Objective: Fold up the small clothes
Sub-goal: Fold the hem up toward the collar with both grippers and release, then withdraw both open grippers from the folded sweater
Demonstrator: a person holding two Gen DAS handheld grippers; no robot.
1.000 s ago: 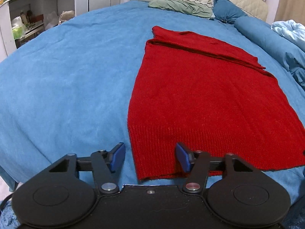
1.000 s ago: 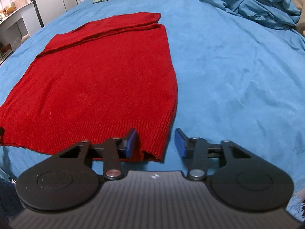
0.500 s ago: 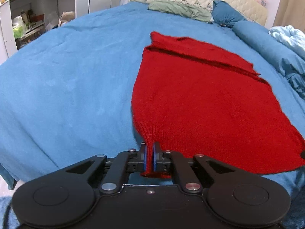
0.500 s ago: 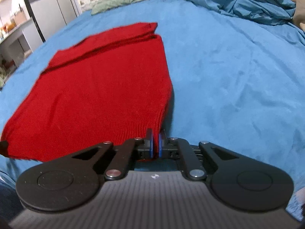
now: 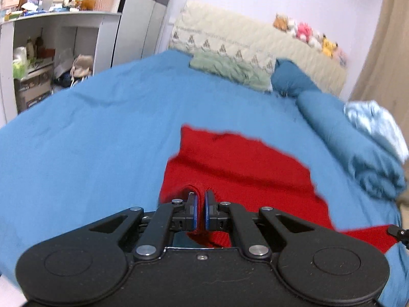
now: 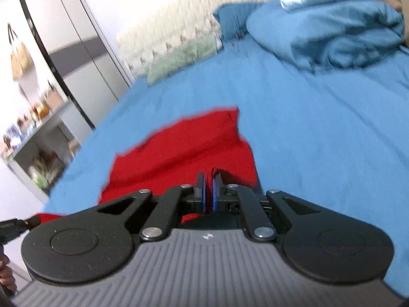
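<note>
A red knitted sweater (image 5: 237,163) lies on the blue bed, its near hem lifted off the cover. My left gripper (image 5: 199,199) is shut on the sweater's near left hem corner, red knit bunched between the blue pads. In the right wrist view the same sweater (image 6: 179,151) runs away from me, and my right gripper (image 6: 209,183) is shut on its near right hem corner. The far end with the folded sleeves still rests on the bed. The other gripper's tip (image 5: 397,231) shows at the right edge of the left wrist view.
The blue bed cover (image 5: 89,140) spreads wide on all sides. A rolled blue duvet (image 5: 358,148) lies along the right, pillows (image 5: 230,69) and a quilted headboard at the far end. White shelves (image 5: 38,58) and a wardrobe stand to the left.
Both grippers closed on the sweater's near hem corners, then rose and tipped up, lifting the hem off the bed so the garment looks shorter.
</note>
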